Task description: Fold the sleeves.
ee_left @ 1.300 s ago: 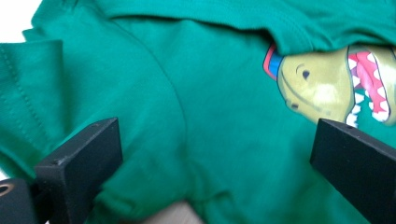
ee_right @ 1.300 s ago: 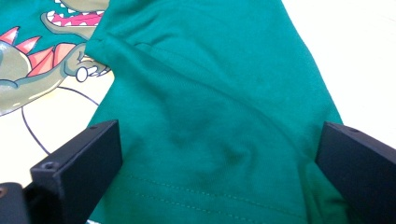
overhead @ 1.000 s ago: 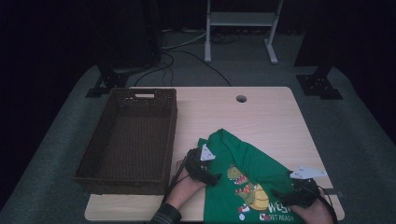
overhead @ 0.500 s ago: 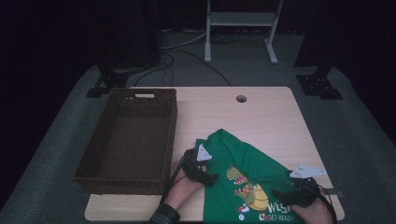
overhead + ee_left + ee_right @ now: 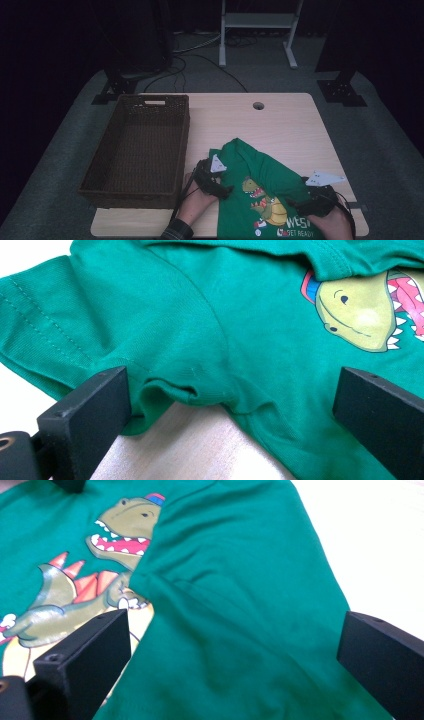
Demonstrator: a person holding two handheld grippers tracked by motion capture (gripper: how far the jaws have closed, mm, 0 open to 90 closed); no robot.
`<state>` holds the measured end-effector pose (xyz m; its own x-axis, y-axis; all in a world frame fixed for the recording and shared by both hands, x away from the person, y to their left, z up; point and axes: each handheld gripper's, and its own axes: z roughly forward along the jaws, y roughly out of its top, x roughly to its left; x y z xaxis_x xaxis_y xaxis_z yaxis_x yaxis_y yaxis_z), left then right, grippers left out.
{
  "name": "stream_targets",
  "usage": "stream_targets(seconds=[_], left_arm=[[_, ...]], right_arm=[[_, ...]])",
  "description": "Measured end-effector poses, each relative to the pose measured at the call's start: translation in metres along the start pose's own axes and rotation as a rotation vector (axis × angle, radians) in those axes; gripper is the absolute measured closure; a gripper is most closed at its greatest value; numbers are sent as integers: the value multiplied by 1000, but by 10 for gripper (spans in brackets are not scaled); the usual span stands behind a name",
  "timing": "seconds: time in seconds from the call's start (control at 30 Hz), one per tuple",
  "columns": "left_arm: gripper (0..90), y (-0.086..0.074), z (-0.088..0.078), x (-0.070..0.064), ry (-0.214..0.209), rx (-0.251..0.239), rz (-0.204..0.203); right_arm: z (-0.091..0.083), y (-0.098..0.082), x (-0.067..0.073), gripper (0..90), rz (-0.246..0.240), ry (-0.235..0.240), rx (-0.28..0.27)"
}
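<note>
1. One green T-shirt (image 5: 265, 192) with a dinosaur print (image 5: 262, 202) lies at the near right of the worktop (image 5: 280, 120); its lower hem hangs at or past the near edge.
2. Left gripper (image 5: 220, 191) sits at the shirt's left edge, near the near worktop edge, with the person's hand behind it. In the left gripper view the jaws stand wide apart, nothing clamped; a green sleeve (image 5: 75, 325) and a puckered fold of cloth lie between them, with bare wood showing under the fold.
3. Right gripper (image 5: 300, 204) is at the shirt's right side, close to the near right corner of the worktop. In the right gripper view its jaws are also spread wide, holding nothing; a folded-over flap of green cloth (image 5: 235, 605) lies between them, partly covering the dinosaur.
4. Two grippers, two hands, one shirt.
5. One brown wicker basket (image 5: 182, 145) stands on the left of the worktop, just beside the left gripper; its left and near walls reach the worktop edges. Nothing seen inside it.
6. Open room: bare wood beyond the shirt, across the far middle and far right.
7. One round cable hole (image 5: 258, 106) near the far edge.
</note>
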<state>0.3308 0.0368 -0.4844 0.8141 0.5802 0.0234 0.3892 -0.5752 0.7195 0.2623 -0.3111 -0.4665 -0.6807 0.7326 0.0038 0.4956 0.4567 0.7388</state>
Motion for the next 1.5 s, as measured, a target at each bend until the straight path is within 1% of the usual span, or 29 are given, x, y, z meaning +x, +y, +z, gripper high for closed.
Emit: stream_targets(seconds=[0.23,0.4,0.53,0.57,0.6,0.63,0.97,1.2,1.23,1.27,1.37,1.5], left_arm=[[14,0,0,0,1,0,-1],[14,0,0,0,1,-1,-3],[14,0,0,0,1,0,-2],[14,0,0,0,1,0,-2],[14,0,0,0,1,-1,-3],[14,0,0,0,1,0,-2],[13,0,0,0,1,0,-2],[14,0,0,0,1,0,-2],[14,0,0,0,1,0,-2],[13,0,0,0,1,0,-2],[13,0,0,0,1,1,-2],[13,0,0,0,1,1,-2]], right_arm=[[6,7,2,0,-27,19,6],[9,11,5,0,-37,33,7],[10,14,8,0,-34,50,3],[10,15,8,14,-31,54,3],[10,16,8,47,-37,63,3],[11,17,9,50,-38,74,4],[16,27,14,56,-67,88,16],[22,35,18,72,-105,114,19],[23,37,19,77,-108,118,18],[23,38,20,100,-111,125,21],[24,40,23,131,-135,146,32],[25,39,24,150,-147,144,46]])
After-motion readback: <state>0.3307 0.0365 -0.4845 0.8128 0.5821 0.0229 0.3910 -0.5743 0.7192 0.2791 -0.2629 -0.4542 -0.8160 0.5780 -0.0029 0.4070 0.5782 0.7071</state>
